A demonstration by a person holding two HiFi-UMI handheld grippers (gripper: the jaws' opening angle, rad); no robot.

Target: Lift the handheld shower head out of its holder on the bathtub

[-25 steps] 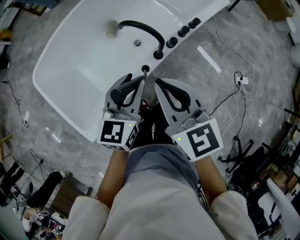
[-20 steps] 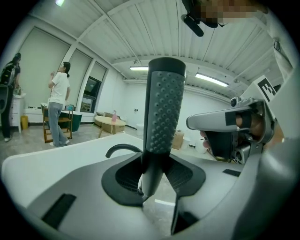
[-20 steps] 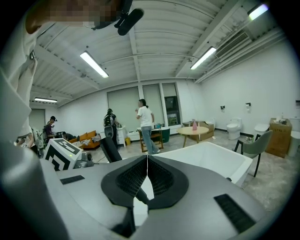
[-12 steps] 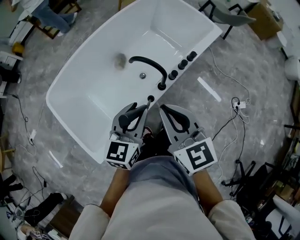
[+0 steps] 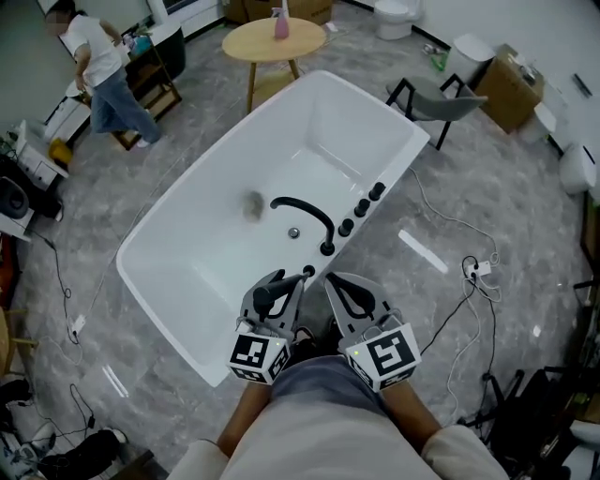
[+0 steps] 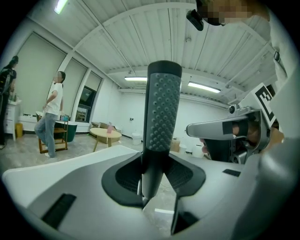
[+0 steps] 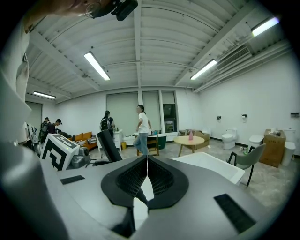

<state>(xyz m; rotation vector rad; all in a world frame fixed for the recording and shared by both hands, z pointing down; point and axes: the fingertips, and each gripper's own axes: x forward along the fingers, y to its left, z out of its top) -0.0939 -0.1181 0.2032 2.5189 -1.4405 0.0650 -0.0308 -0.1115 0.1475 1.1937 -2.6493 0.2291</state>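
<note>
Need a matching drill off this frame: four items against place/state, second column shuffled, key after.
Items
1. handheld shower head
2. right gripper
3. round table
4. grey chair

Place or state
A. jaws together, nothing held
B. on the floor by the bathtub's far right corner
C. upright, clamped between the left gripper's jaws
D. past the bathtub's far end, pink bottle on top

Pairs: 1-C, 2-A, 3-D, 4-B

Large lab-like workroom: freestanding white bathtub [image 5: 206, 262] on grey floor [image 5: 487, 206], loose cables [image 5: 466, 302], ceiling strip lights [image 7: 97, 65], toilet [image 7: 228, 139].
</note>
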